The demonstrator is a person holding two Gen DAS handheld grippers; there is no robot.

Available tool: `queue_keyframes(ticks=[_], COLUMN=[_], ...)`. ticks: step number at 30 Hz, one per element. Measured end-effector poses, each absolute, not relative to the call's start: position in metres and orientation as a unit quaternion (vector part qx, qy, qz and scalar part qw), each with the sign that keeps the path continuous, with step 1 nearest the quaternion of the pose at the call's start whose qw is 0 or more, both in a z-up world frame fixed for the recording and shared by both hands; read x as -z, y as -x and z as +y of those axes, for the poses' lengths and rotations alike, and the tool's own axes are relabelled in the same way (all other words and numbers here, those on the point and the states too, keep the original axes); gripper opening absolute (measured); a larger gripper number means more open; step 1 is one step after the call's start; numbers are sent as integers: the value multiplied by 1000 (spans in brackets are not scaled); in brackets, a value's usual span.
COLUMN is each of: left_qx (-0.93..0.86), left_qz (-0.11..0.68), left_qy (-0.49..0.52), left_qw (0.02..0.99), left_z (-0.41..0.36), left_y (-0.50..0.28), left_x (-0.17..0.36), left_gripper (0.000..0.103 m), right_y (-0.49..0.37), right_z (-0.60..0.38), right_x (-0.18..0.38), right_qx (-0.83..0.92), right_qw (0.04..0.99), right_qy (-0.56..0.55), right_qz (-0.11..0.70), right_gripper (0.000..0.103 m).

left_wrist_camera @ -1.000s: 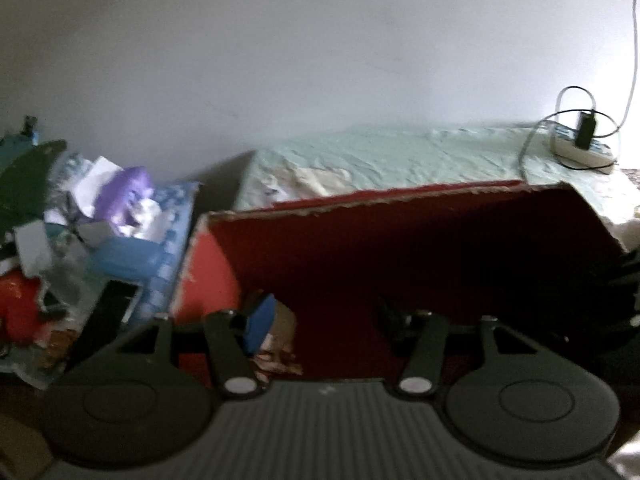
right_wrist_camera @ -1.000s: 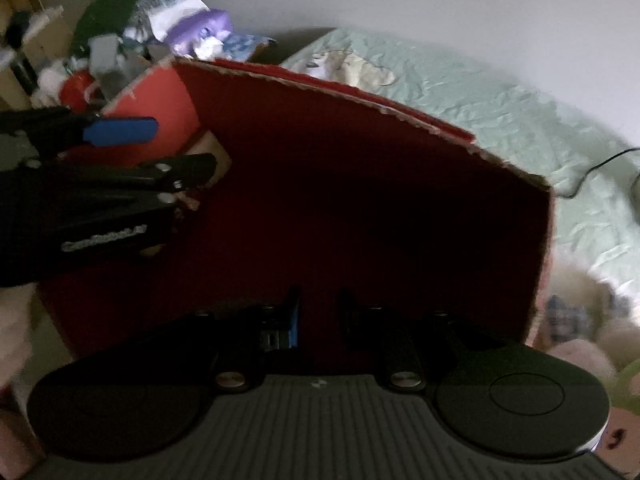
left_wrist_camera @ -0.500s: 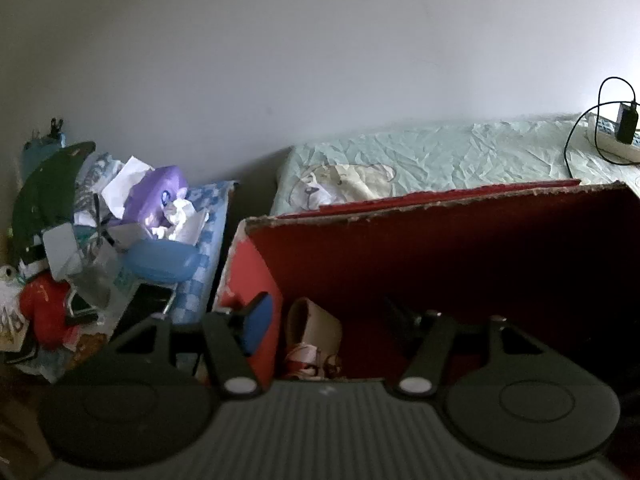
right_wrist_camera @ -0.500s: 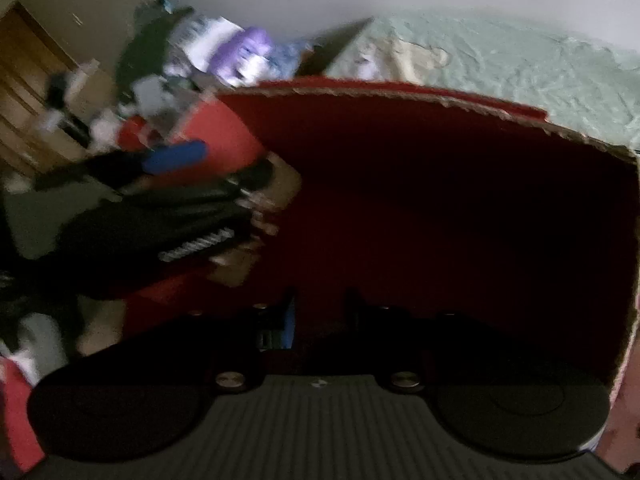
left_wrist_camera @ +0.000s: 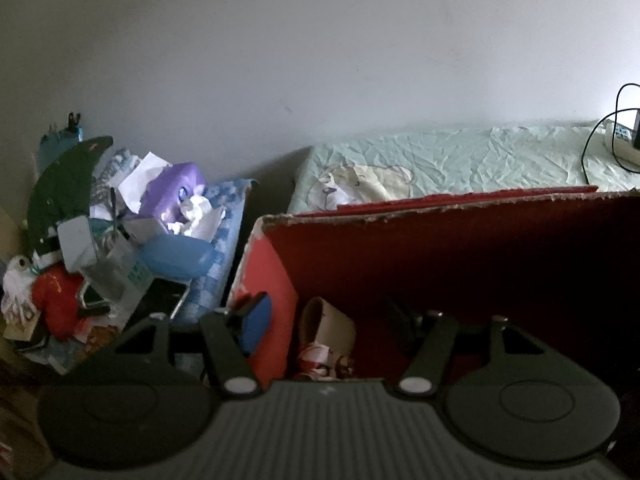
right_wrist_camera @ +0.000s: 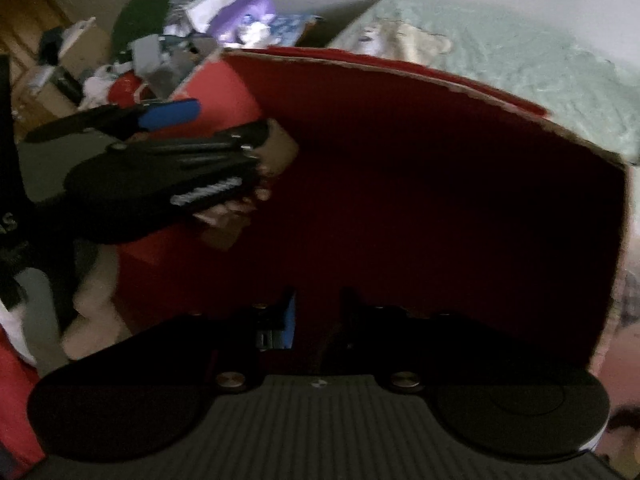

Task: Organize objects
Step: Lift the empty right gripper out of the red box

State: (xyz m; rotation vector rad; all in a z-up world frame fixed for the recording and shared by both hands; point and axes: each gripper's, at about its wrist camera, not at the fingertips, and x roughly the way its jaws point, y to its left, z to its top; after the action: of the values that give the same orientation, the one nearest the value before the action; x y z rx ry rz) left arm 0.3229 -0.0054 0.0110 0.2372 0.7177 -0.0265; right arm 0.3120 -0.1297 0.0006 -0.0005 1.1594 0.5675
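Left gripper [left_wrist_camera: 324, 316] spread wide astride the red box [left_wrist_camera: 460, 248] wall above a tan shoe [left_wrist_camera: 332, 328]; right gripper [right_wrist_camera: 316, 316] narrowly parted, empty: lift yours clear without snagging the cardboard

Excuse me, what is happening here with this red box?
A person holds a gripper in each hand over an open red cardboard box. The left gripper is open, astride the box's left wall, with a tan item between its fingers. The right gripper, slightly open, points into the dark interior, holding nothing visible.
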Motion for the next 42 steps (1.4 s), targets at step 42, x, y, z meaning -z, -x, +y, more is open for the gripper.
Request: queue_keyframes(ticks=[42], left_qx=[16], left_qz=[304], left_qy=[-181], left_qw=[935], left_z=[-21], left_y=[-310], left_x=[-12], left_gripper=[80], right_y=[-283], right_z=[-144], right_x=[-8], right_qx=[-127], right_qw=[907], right_qy=[20], right_qz=[401], right_gripper=[39])
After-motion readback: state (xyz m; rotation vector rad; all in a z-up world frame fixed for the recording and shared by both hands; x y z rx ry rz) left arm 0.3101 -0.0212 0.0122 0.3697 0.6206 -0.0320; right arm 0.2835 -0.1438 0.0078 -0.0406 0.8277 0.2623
